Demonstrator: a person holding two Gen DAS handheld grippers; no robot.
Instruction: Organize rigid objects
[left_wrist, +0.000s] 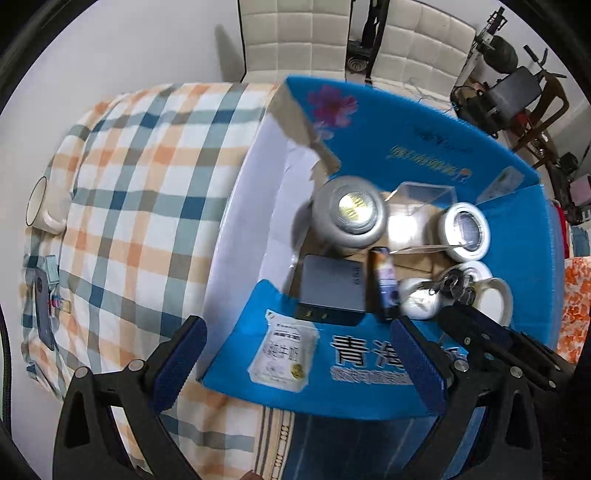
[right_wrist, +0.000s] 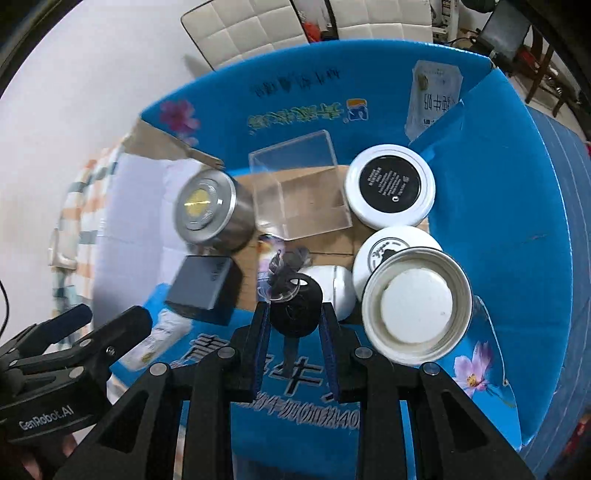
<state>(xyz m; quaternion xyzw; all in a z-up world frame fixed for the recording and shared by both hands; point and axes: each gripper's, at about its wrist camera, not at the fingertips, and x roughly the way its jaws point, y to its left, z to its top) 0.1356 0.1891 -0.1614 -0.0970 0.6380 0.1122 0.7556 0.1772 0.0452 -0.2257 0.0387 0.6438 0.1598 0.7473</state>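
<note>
left wrist view: the left gripper (left_wrist: 295, 354) hangs with jaws spread wide and empty over the near flap of the blue box (left_wrist: 424, 147), which sits on a checked cloth (left_wrist: 147, 166). a tin (left_wrist: 349, 210), grey block (left_wrist: 332, 291) and tape roll (left_wrist: 467, 230) lie inside.

right wrist view: the right gripper (right_wrist: 294, 314) is clenched on a black key (right_wrist: 295, 310) above the box's near edge. the key could slip and land outside, or knock the white lid (right_wrist: 417, 308) close beside it.
</note>
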